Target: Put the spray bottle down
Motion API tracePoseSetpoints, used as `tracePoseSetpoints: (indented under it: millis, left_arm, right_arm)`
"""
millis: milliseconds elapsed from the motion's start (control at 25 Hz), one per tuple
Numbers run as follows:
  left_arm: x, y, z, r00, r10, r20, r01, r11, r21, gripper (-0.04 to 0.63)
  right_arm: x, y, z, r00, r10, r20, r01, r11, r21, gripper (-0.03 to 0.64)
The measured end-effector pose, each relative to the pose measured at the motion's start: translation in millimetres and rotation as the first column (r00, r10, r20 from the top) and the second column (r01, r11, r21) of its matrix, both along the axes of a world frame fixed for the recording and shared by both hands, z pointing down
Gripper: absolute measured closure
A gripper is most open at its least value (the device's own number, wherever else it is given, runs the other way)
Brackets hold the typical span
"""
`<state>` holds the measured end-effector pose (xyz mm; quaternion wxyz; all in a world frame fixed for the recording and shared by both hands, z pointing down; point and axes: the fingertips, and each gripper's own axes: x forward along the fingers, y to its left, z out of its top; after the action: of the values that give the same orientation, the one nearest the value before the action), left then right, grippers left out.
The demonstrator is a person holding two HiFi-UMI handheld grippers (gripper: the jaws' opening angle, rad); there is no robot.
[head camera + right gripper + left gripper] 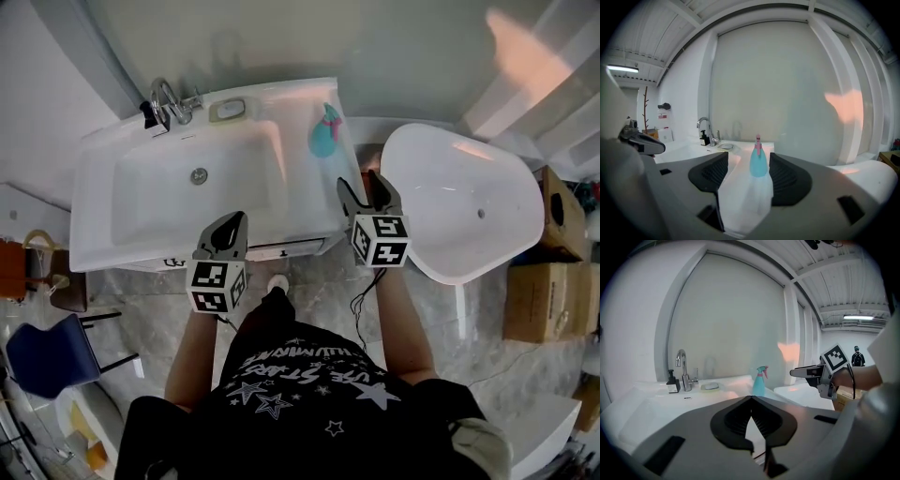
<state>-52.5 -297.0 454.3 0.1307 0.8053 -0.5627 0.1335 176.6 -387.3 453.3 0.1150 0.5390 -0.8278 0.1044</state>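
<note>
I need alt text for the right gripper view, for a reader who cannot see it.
A turquoise spray bottle with a pink nozzle stands upright on the rim of the white washbasin, framed by the open right tongs, which do not touch it. A chrome faucet stands farther back at the left.

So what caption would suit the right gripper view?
Open tongs face a teal spray bottle standing on the white sink's rim.

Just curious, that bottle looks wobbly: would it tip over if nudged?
Probably fairly easily: the bottle stands upright, tall and narrow, on the sink rim, so a push near its pink top could topple it. Its smooth plastic may be slippery.
</note>
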Motion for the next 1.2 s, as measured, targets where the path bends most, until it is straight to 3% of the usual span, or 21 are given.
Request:
tracePoseSetpoints:
  millis: [160, 440, 640, 1000, 1200]
  left_arm:
    - [17, 40, -7, 1.0, 0.0, -0.005, 0.0, 1.0, 0.022, 0.58]
    - [32, 118, -8, 1.0, -0.019, -0.001, 0.019, 1.0, 0.024, 0.58]
    - [28, 173, 7, 0.999, -0.048, -0.001, 0.048, 0.999, -0.021, 0.58]
    - [15, 229, 19, 0.998, -0.056, -0.016, 0.056, 0.997, -0.049, 0.58]
    - [-12, 267, 28, 0.998, -0.06, -0.027, 0.058, 0.995, -0.078, 0.58]
  right_arm:
    - [12, 43, -8, 1.0, -0.008, 0.018, 0.008, 1.0, 0.01, 0.338]
    - [26, 116, -2, 0.998, -0.011, 0.067, 0.012, 1.0, -0.003, 0.477]
    - [23, 163, 13, 0.996, -0.017, 0.085, 0.02, 0.999, -0.037, 0.591]
    - [8, 218, 27, 0.997, -0.036, 0.061, 0.04, 0.997, -0.07, 0.604]
    - [-21, 253, 37, 0.998, -0.047, 0.037, 0.051, 0.994, -0.094, 0.604]
